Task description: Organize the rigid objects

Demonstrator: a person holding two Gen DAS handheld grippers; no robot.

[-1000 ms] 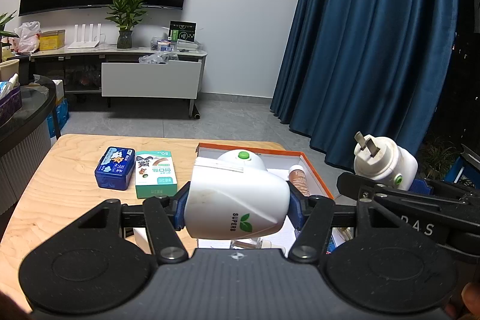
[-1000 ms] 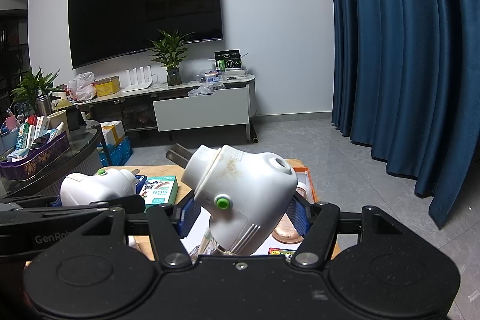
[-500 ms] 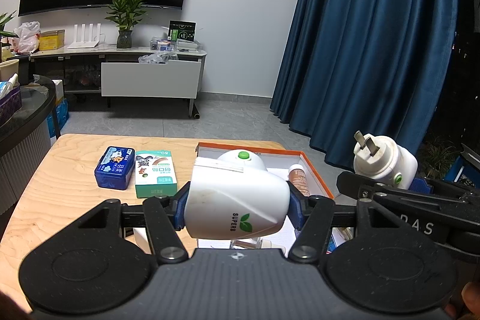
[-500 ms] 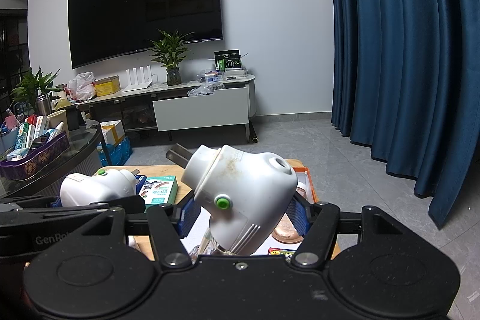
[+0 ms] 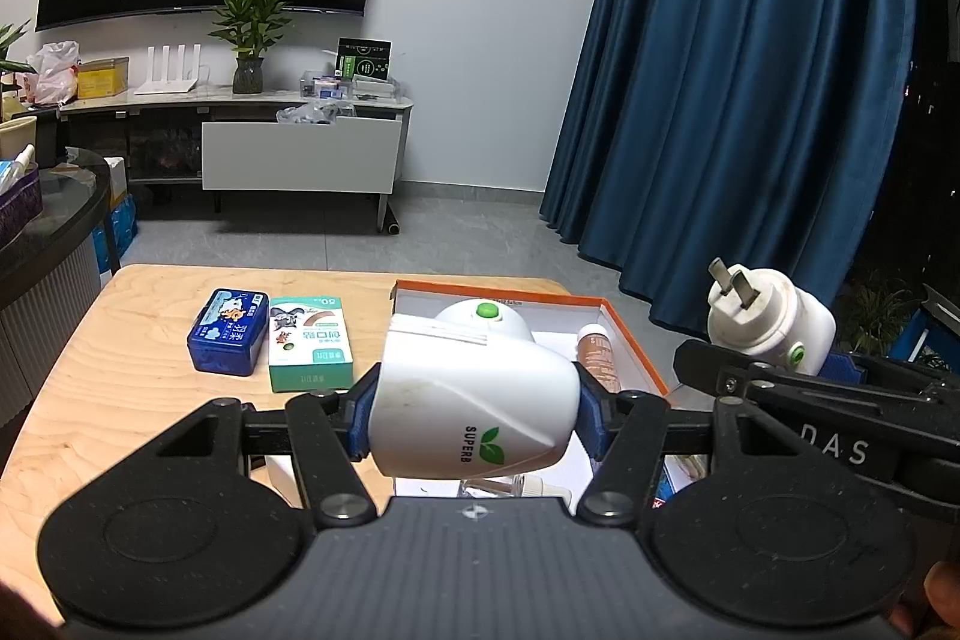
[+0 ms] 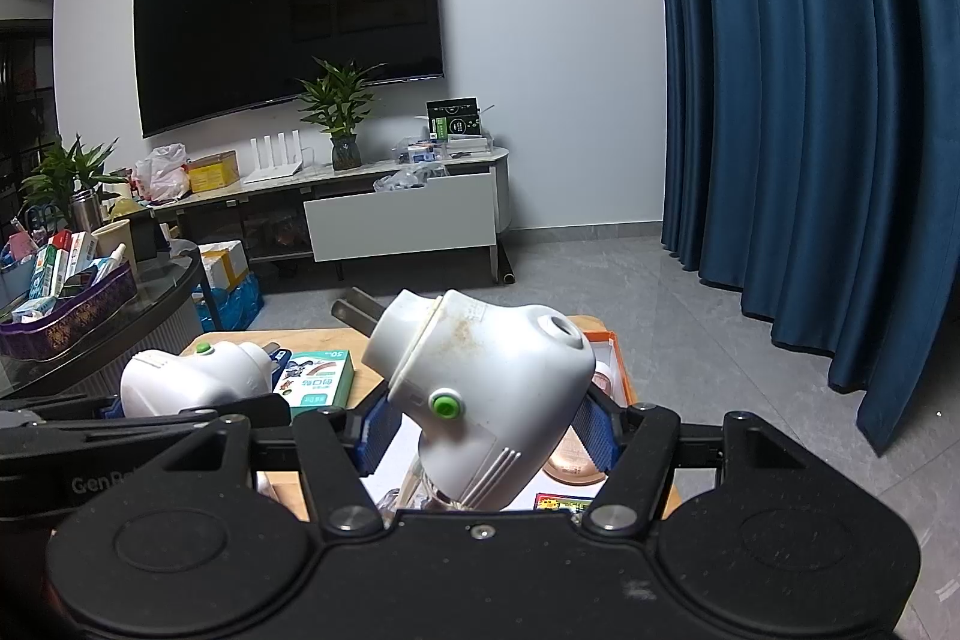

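My left gripper (image 5: 474, 418) is shut on a white plug-in device marked SUPERB (image 5: 474, 406) with a green button, held above an orange-rimmed open box (image 5: 510, 287). My right gripper (image 6: 486, 430) is shut on a second white plug-in device (image 6: 486, 376) with metal prongs and a green button, also above the box (image 6: 603, 339). Each gripper and its device shows in the other's view: the right one (image 5: 771, 322) to my right, the left one (image 6: 192, 379) to my left. A small bottle (image 5: 594, 352) lies in the box.
A blue case (image 5: 229, 331) and a green-white carton (image 5: 309, 343) lie on the wooden table (image 5: 120, 382) left of the box. A dark round table (image 6: 90, 322) with a purple basket stands left. Blue curtains (image 5: 750, 70) hang on the right. A TV console (image 5: 270, 142) is at the back.
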